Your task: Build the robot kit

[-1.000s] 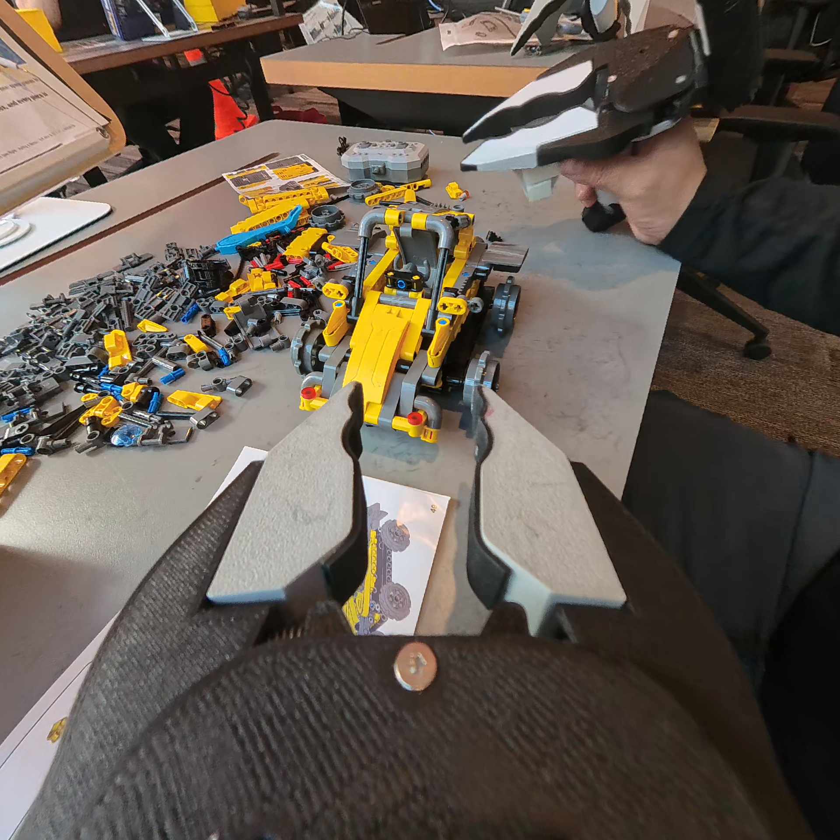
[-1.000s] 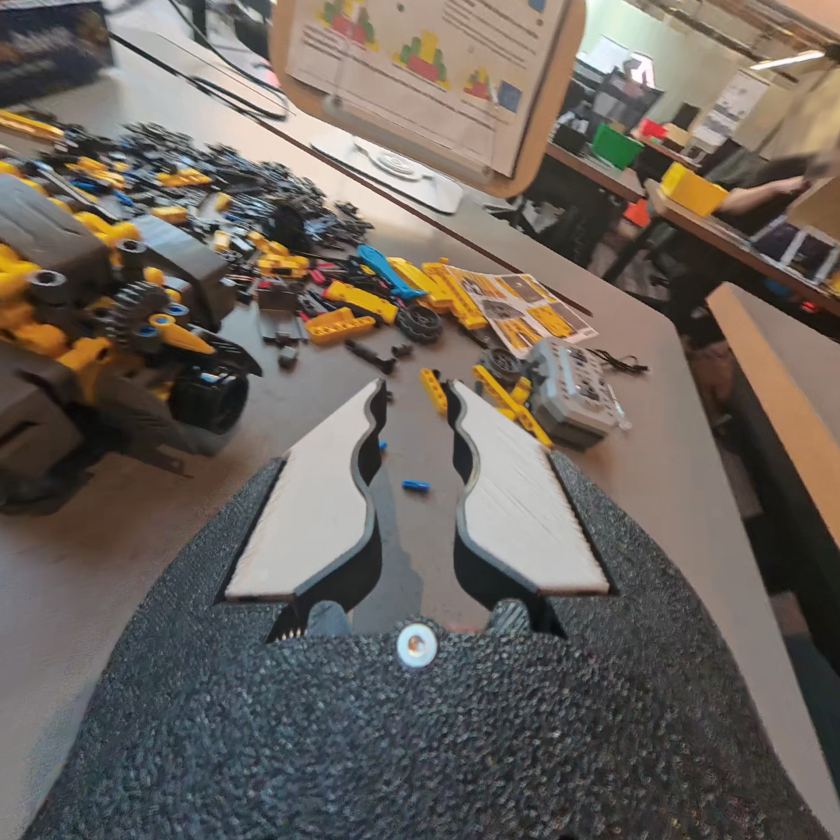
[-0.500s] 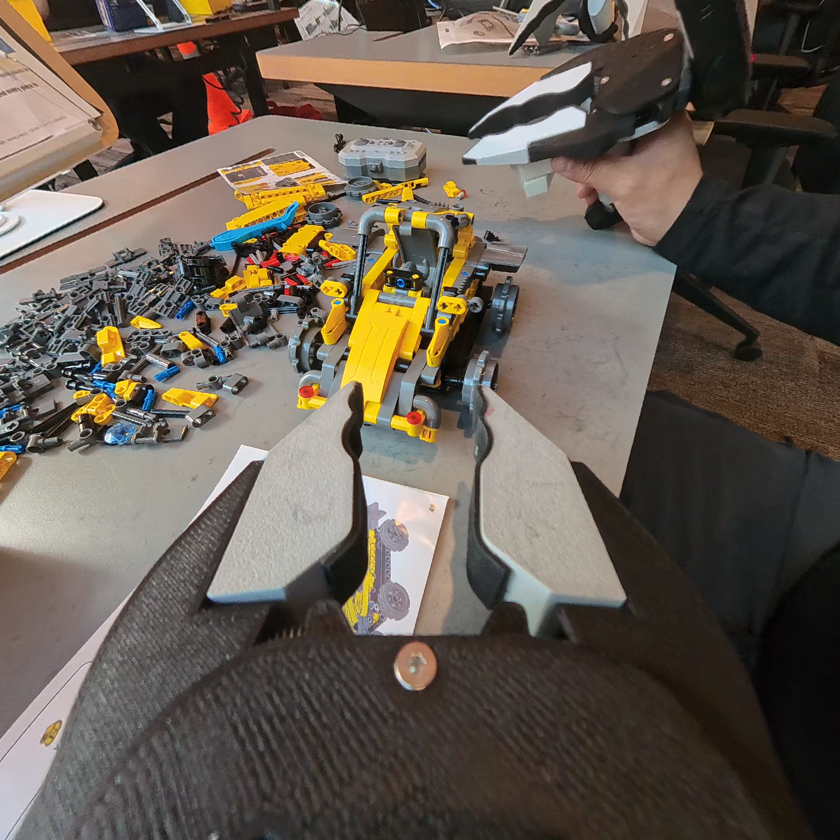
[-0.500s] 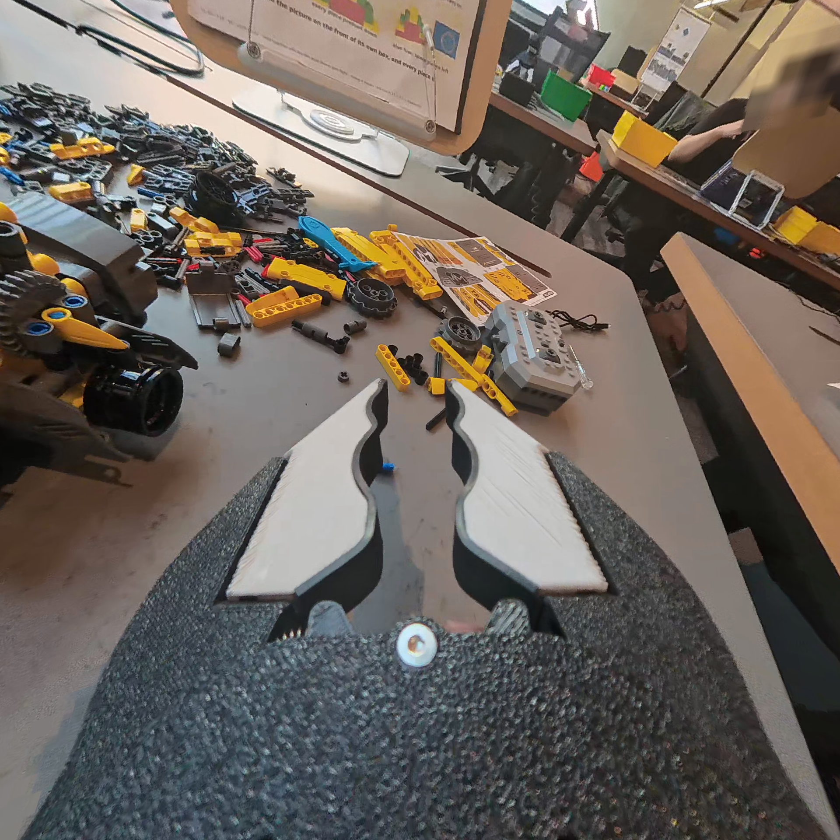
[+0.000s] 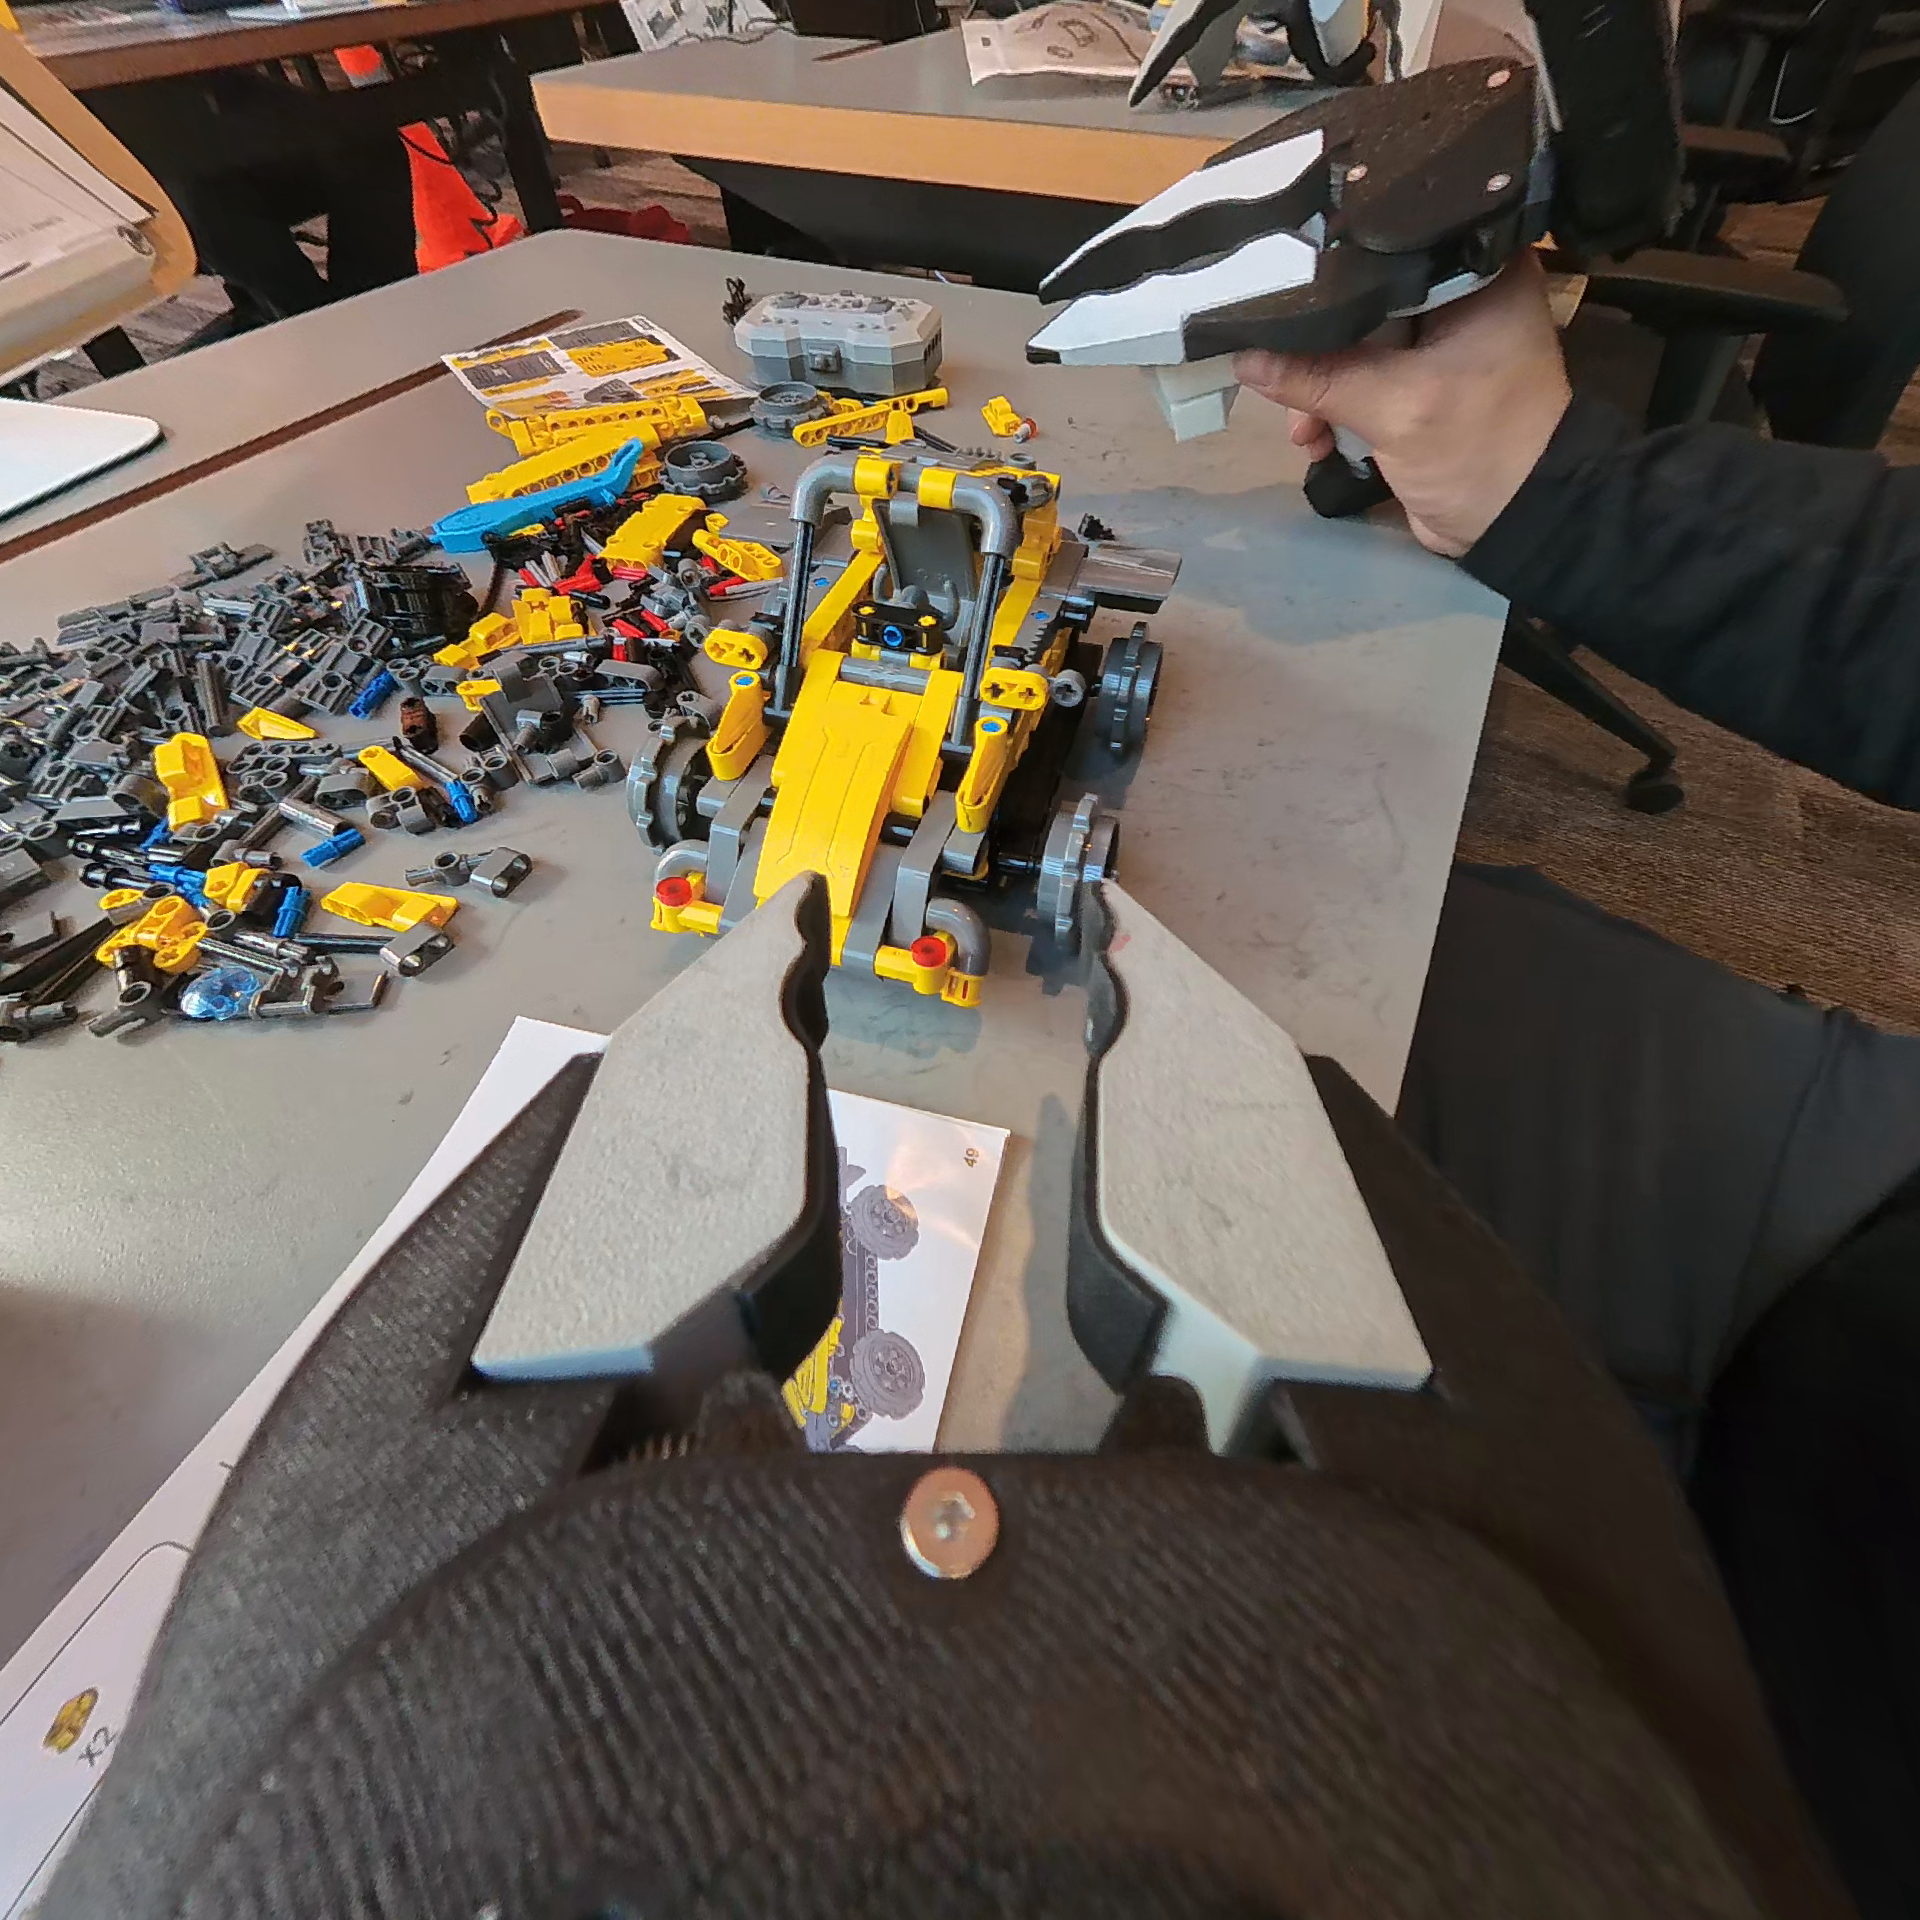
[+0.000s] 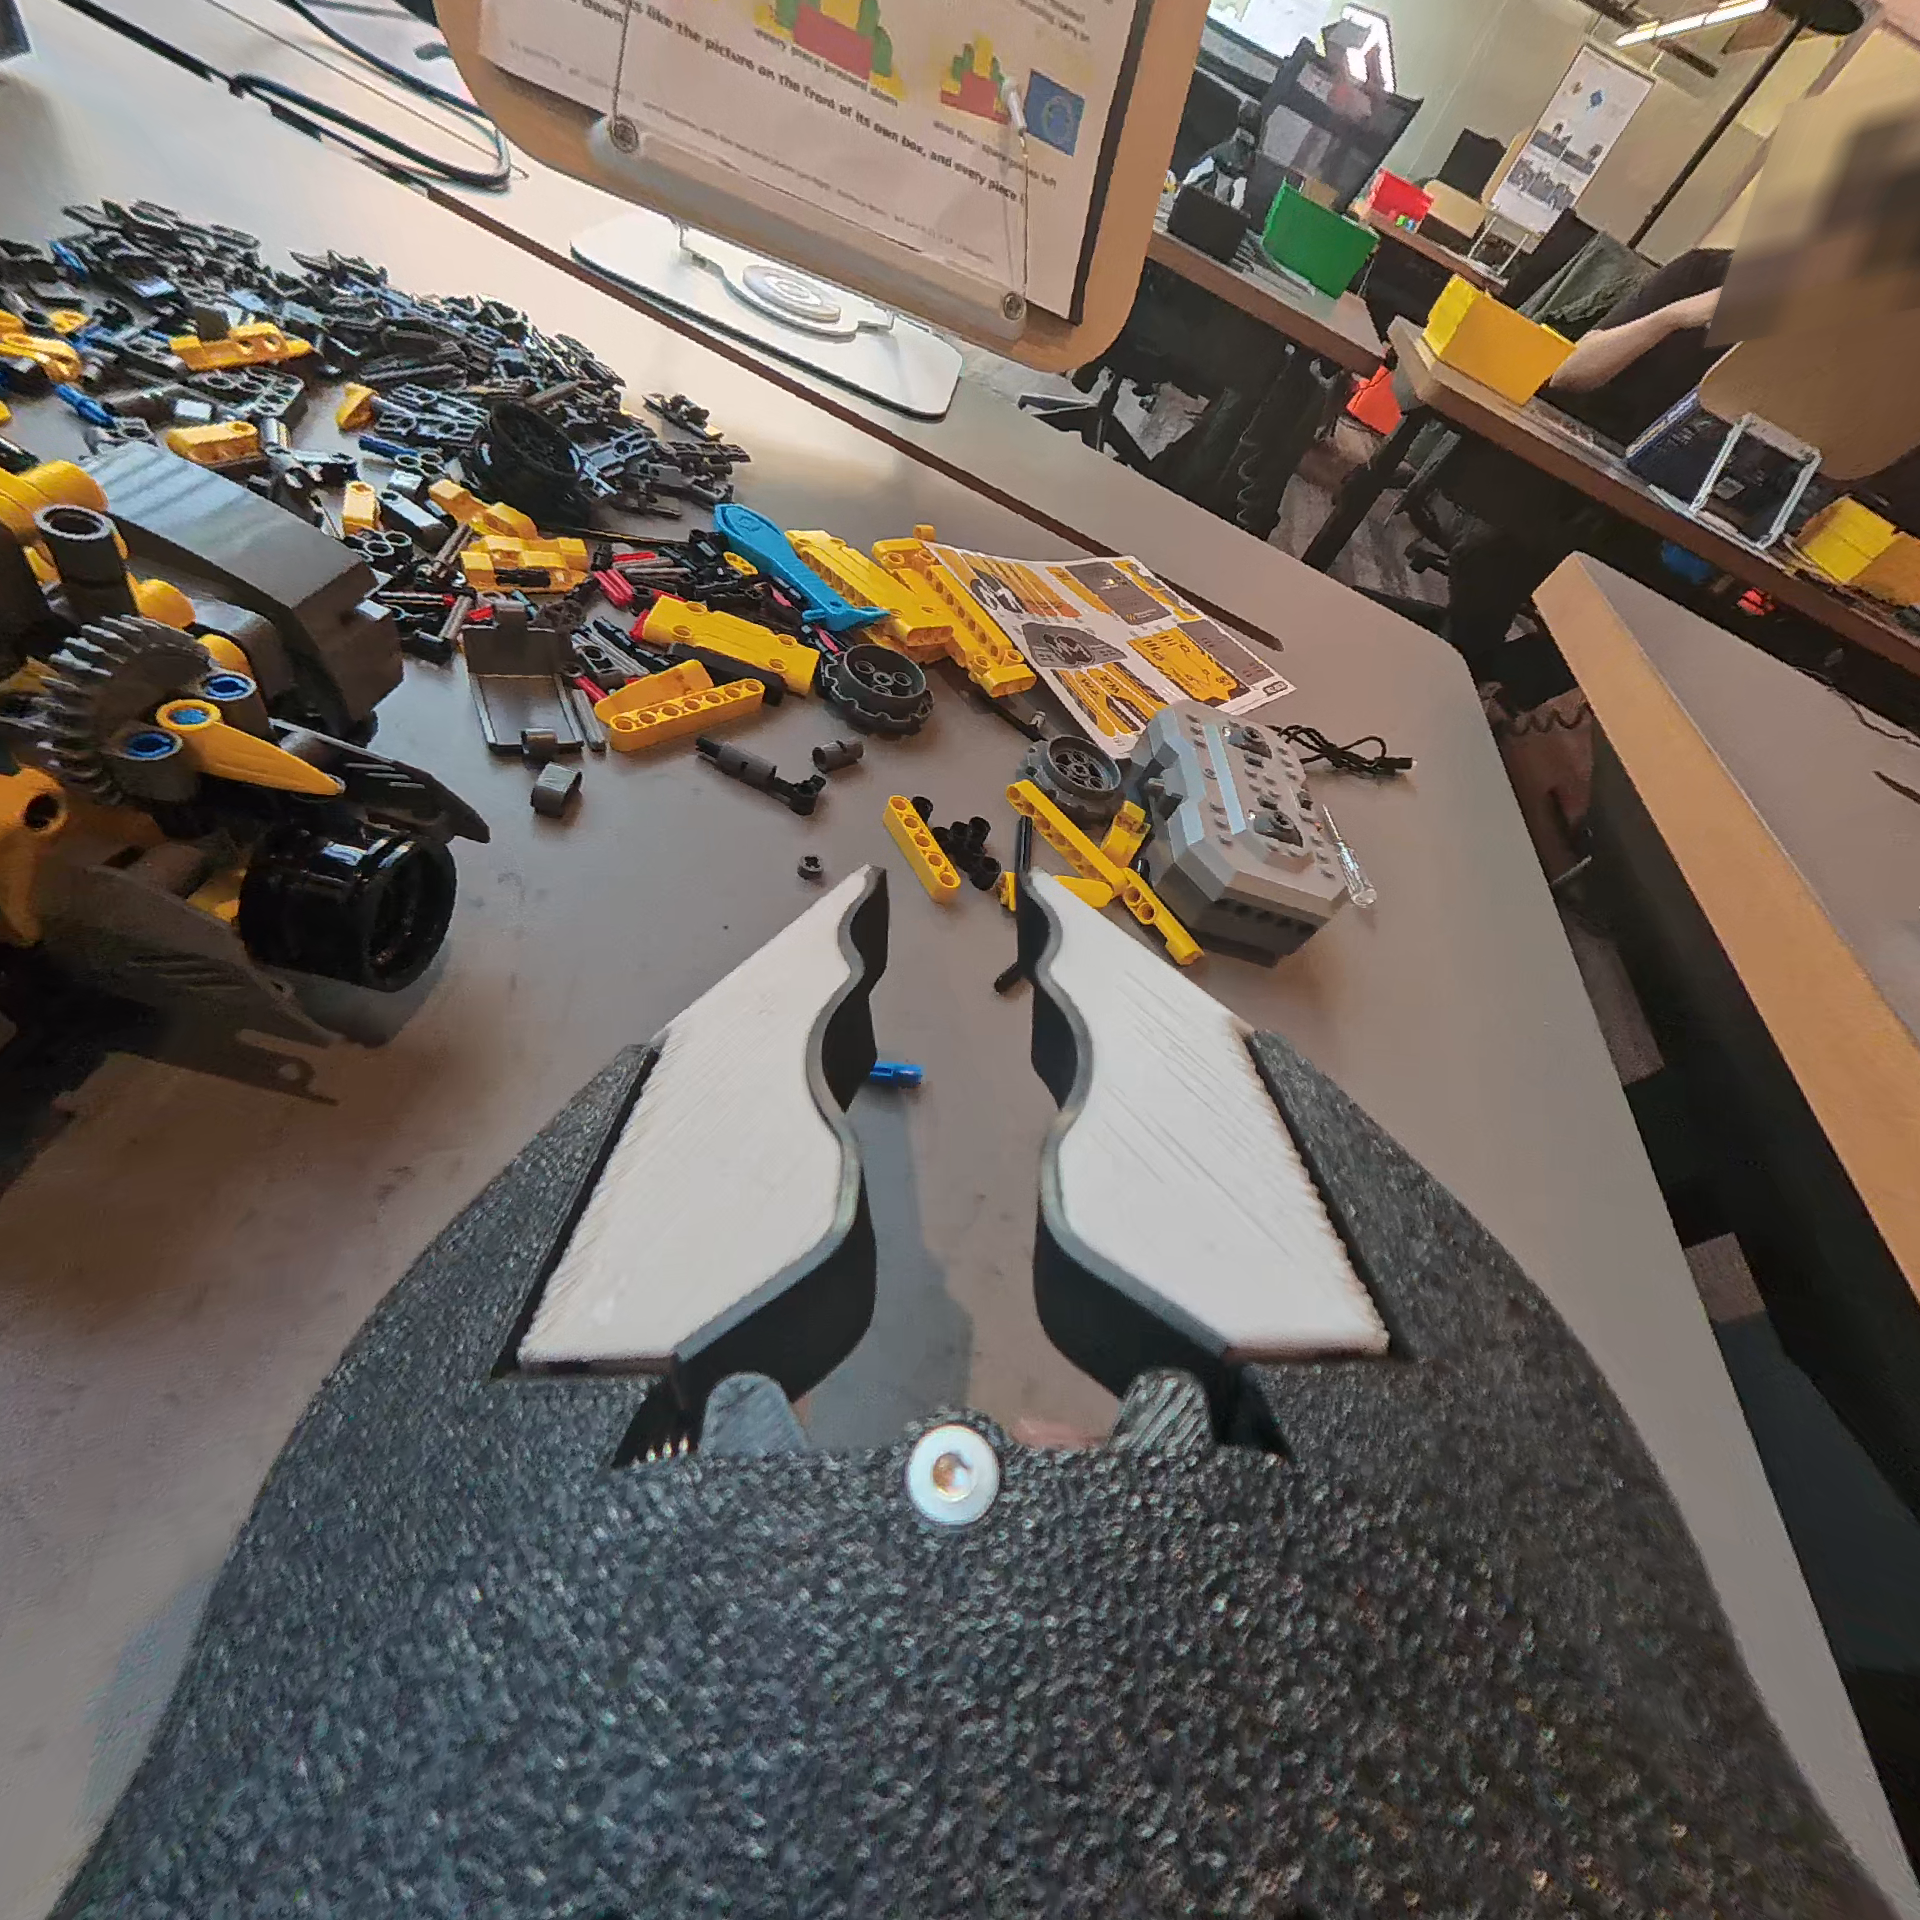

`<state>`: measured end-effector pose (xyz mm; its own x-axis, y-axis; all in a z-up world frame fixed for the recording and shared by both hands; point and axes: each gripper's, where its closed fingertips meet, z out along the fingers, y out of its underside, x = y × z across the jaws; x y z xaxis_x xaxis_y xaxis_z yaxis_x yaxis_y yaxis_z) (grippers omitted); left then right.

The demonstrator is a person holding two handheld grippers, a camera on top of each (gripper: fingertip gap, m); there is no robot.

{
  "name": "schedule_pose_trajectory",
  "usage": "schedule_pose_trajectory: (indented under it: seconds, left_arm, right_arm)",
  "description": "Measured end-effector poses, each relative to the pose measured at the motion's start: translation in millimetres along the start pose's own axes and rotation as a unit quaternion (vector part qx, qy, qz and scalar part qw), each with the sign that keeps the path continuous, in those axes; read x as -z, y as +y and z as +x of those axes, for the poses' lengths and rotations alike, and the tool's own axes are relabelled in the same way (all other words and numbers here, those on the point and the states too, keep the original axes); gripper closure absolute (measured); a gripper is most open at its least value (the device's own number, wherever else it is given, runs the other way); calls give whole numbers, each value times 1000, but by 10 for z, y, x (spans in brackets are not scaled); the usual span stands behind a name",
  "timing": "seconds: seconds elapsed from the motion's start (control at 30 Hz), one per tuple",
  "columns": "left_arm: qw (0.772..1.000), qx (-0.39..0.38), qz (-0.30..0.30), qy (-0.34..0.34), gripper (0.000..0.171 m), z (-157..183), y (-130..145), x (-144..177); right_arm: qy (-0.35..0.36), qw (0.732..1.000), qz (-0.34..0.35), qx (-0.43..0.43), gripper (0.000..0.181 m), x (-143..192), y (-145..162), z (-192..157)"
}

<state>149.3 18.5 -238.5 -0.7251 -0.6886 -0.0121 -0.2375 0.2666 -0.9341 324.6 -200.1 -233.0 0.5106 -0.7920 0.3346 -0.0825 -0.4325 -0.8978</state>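
- The yellow-and-grey brick-built car (image 5: 883, 727) stands on the grey desk (image 5: 1299, 790).
- A spread of small black, grey and yellow loose parts (image 5: 260, 748) lies to its left.
- The grey battery box (image 5: 840, 338) sits behind it.
- A white printed instruction sheet (image 5: 914, 1247) lies before it.

Print present on several items; wording not reproduced here.

- Display sheet (image 6: 831, 114) in wood-edged stand, far side of grey table (image 5: 312, 1195): several lines of black print beside coloured brick pictures and small blue flag emblem.
- Instruction booklet page (image 5: 914, 1226) below left gripper (image 5: 956, 904): small page number at upper right corner, quantity mark near lower left corner.
- Yellow-grey leaflet (image 6: 1122, 644) beside grey battery box (image 6: 1226, 831): print too small to read.
- Papers (image 5: 1049, 42) on neighbouring table, wall poster (image 6: 1569, 135): illegible.
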Motion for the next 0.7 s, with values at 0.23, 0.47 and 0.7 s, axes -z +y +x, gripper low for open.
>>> schedule_pose_trajectory:
  seconds: [0.23,0.47,0.7]
  left_arm:
    - [1000,1,3,-2,127,-8,-8,6]
    - [1000,8,2,-4,127,-29,-7,3]
    - [999,2,8,-41,128,-105,-26,10]
  right_arm:
    - [-7,1000,2,-8,160,3,-6,-2]
    - [-46,999,9,10,160,-5,-40,-171]
    - [-243,967,76,4,162,246,-252,-754]
